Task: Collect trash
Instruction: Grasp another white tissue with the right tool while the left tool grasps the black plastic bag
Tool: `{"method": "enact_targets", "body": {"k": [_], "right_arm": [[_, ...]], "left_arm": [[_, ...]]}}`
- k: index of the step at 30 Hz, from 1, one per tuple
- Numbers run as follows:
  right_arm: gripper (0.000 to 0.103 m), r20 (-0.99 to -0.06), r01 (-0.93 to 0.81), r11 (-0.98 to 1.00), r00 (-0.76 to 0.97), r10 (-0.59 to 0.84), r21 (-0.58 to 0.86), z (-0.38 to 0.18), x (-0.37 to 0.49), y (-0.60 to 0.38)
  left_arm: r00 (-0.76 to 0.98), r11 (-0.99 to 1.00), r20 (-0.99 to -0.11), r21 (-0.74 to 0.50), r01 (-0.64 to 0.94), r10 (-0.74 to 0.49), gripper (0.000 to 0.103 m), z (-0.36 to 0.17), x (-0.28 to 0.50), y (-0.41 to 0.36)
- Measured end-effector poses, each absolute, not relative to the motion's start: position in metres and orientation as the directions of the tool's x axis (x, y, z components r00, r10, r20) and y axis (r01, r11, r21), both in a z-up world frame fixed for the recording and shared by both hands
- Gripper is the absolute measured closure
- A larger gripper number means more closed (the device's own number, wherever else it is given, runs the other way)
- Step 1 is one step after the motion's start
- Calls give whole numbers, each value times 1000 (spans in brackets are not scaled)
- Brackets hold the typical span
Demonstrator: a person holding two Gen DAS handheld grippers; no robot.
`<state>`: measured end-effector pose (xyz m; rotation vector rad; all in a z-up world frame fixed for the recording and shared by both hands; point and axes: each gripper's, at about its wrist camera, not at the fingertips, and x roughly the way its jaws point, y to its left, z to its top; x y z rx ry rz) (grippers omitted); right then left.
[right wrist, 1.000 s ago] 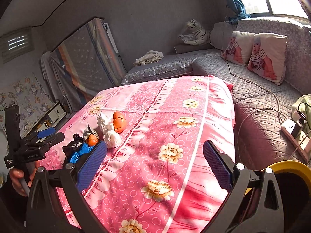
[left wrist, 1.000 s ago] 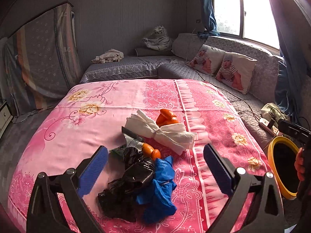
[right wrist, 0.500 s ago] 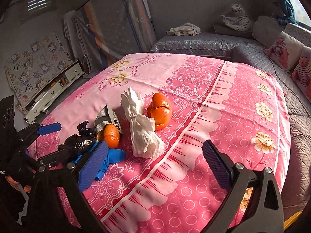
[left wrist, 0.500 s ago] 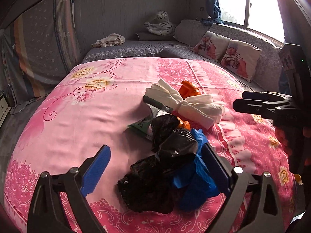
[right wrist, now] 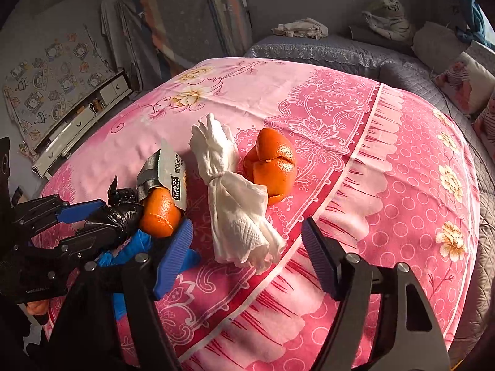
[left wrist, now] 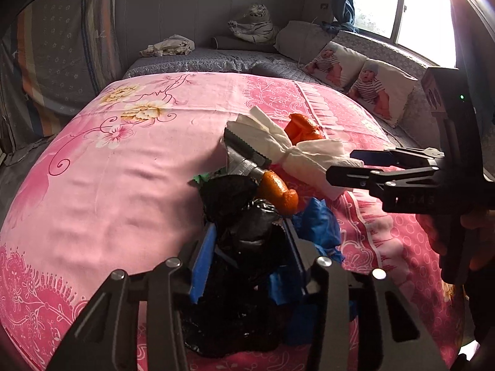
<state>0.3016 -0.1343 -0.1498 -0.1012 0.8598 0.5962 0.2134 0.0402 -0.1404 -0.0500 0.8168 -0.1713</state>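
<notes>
Trash lies on a pink flowered bed [left wrist: 92, 185]. My left gripper [left wrist: 247, 241] is shut on a crumpled black plastic bag [left wrist: 244, 232]; the right wrist view shows it too [right wrist: 80, 222], with the bag [right wrist: 114, 216] between its pads. Beside the bag lie a blue plastic bag [left wrist: 318, 222], an orange peel [left wrist: 278, 191], a silver snack wrapper [left wrist: 244, 157], a twisted white tissue [left wrist: 290, 151] and more orange peel [left wrist: 300, 130]. My right gripper [right wrist: 247, 247] is open around the near end of the tissue [right wrist: 238, 210]. It shows side-on in the left view [left wrist: 355, 164].
A grey quilted sofa [left wrist: 216, 58] with baby-print pillows [left wrist: 355, 77] and a tiger plush [left wrist: 253, 27] runs behind and right of the bed. A striped mattress [left wrist: 55, 46] leans at the left. A white drawer unit [right wrist: 83, 114] stands by the wall.
My left gripper moved forward and closed on the black bag. My right gripper swung in over the bed and came down at the tissue, still open.
</notes>
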Motion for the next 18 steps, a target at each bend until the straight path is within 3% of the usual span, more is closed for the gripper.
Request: {"method": "enact_targets", "body": {"k": [4, 8, 11, 18], "right_arm": [[45, -755, -526, 836, 481, 446, 158, -158, 309, -131], [73, -768, -520, 842, 477, 428, 145, -162, 311, -128], [84, -770, -526, 838, 473, 429, 144, -162, 310, -127], [93, -751, -528, 840, 502, 429, 127, -152, 299, -130]], "left_arm": [[666, 985, -725, -125, 120, -173, 74, -144, 215, 45], [673, 986, -721, -118, 115, -164, 80, -141, 211, 48], [673, 987, -722, -120, 104, -158, 81, -140, 208, 52], [702, 991, -699, -116, 71, -133, 81, -126, 194, 64]]}}
